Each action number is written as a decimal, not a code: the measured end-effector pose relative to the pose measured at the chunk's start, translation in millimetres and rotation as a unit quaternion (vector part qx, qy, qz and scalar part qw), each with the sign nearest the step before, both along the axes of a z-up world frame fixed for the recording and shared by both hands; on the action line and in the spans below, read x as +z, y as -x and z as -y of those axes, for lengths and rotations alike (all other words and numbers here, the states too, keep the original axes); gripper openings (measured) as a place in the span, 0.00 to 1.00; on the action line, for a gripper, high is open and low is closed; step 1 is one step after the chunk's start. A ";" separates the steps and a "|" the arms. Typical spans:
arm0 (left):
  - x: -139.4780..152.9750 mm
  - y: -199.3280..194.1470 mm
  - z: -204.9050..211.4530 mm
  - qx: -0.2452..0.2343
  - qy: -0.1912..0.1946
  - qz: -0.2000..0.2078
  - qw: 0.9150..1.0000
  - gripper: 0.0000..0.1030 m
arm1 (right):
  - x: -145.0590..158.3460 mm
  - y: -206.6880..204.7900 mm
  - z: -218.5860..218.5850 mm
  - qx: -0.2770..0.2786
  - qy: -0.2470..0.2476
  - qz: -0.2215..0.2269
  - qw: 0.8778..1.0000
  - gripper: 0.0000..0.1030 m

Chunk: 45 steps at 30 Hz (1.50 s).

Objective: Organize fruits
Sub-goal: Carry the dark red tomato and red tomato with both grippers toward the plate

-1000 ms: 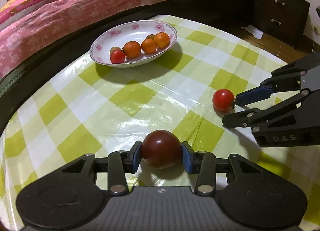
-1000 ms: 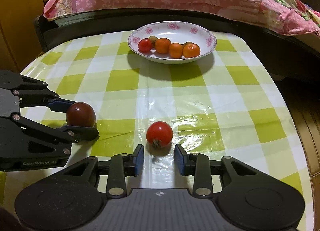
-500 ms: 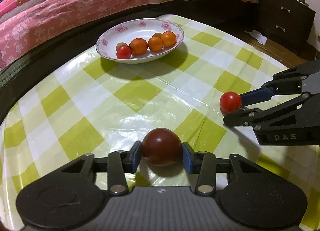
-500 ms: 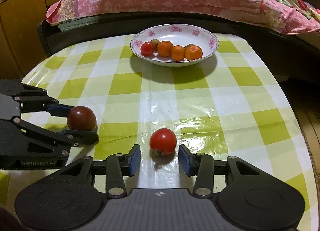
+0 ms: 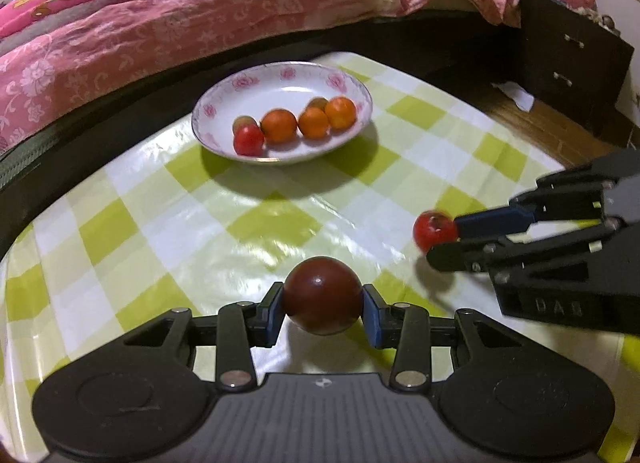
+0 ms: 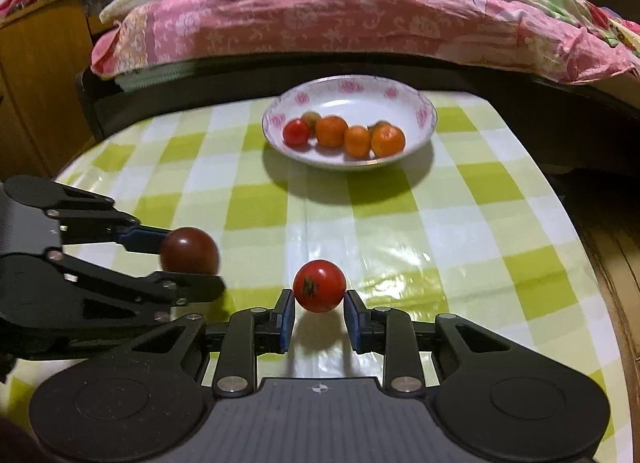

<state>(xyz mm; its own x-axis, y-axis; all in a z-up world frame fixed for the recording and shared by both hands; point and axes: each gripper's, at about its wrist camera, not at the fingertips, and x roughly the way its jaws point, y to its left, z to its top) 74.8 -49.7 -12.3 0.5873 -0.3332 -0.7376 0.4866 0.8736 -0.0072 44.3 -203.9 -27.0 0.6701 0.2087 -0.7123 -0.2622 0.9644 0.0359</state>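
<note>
My left gripper [image 5: 322,309] is shut on a dark red tomato [image 5: 322,294], held above the checked tablecloth; it also shows in the right wrist view [image 6: 189,250]. My right gripper [image 6: 319,313] is shut on a bright red tomato [image 6: 319,285], lifted off the cloth; that tomato shows in the left wrist view [image 5: 434,229]. A white floral bowl [image 5: 224,103] at the far side holds a red tomato [image 5: 248,139], three oranges and other small fruit. The bowl appears in the right wrist view [image 6: 424,111] too.
The table has a green and white checked plastic cloth [image 6: 400,247]. A bed with pink bedding [image 6: 320,15] stands behind it. A dark drawer unit [image 5: 572,63] is at the far right, a wooden cabinet [image 6: 36,75] at the left.
Both grippers have risen and moved toward the bowl. The right gripper has closed on the red tomato and lifted it; the left still holds the dark tomato.
</note>
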 end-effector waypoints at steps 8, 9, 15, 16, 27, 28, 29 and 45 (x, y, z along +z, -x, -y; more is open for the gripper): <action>-0.9 -12.0 -3.2 0.017 -0.004 -0.002 1.000 0.46 | 9.3 -12.5 -5.2 0.007 -0.003 0.010 1.000 0.10; -3.7 -11.5 -5.2 0.018 -0.006 -0.006 1.000 0.46 | 8.3 -14.0 -4.6 0.010 -0.002 0.005 1.000 0.11; -13.4 -9.4 -12.2 0.021 -0.007 -0.026 0.999 0.46 | -0.9 -14.1 5.3 0.006 -0.013 -0.005 1.000 0.36; -12.5 -9.2 -11.7 0.019 -0.006 -0.024 0.999 0.46 | -1.8 -14.3 4.2 0.009 -0.016 -0.007 1.000 0.36; -15.0 -10.6 -10.0 0.014 -0.011 -0.025 1.000 0.46 | -15.3 -19.5 -18.2 0.043 0.002 -0.029 0.999 0.25; -14.9 -10.7 -9.3 0.013 -0.014 -0.023 1.000 0.46 | -16.6 -20.6 -18.6 0.042 0.002 -0.030 0.999 0.25; -14.7 -11.2 -9.4 0.013 -0.013 -0.023 1.000 0.46 | -17.6 -22.1 -18.5 0.039 -0.004 -0.033 0.999 0.25; 15.0 -42.8 -1.6 0.025 0.003 0.020 0.999 0.46 | 10.6 -42.6 -9.2 0.006 -0.023 0.002 1.000 0.25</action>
